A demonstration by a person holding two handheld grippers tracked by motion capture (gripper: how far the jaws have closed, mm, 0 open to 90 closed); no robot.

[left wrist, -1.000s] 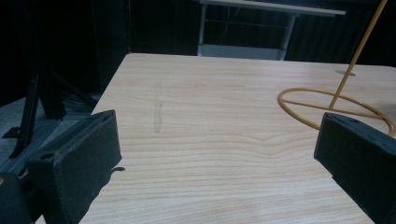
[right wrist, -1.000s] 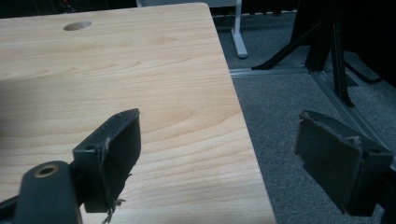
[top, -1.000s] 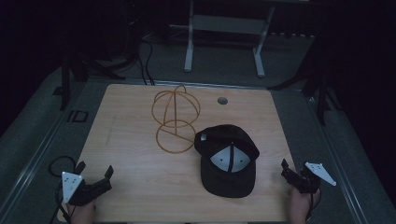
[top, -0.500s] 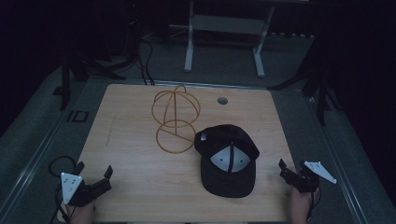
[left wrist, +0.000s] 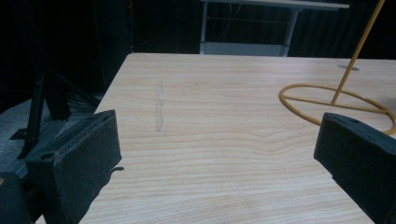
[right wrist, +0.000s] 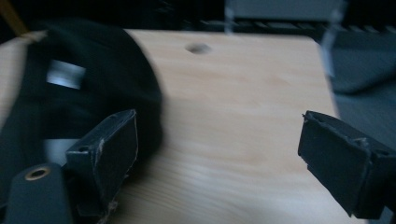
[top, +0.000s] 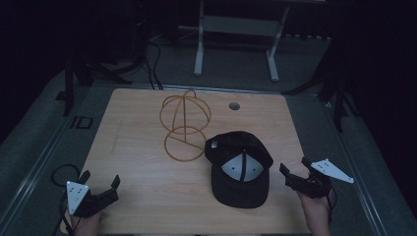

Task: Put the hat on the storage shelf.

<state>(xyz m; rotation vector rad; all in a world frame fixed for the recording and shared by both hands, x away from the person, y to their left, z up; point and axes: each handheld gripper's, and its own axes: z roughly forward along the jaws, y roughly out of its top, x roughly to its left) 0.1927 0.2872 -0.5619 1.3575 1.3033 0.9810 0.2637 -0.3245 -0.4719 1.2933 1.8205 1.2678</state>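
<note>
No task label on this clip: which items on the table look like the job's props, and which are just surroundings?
Likely props (a judgement):
- black cap, lying upside down
- yellow wire stand, beside the cap
- left gripper and right gripper, both with jaws apart and holding nothing

Surroundings:
- wooden table with its round hole
- white frame on the floor behind

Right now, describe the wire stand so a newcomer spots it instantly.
On the wooden table, look near the middle of the far half, just beyond the black cap. The wire stand is thin yellow wire: a flat ring base, an upright rod, a dome of hoops. It is the only see-through, yellow thing there.
</note>
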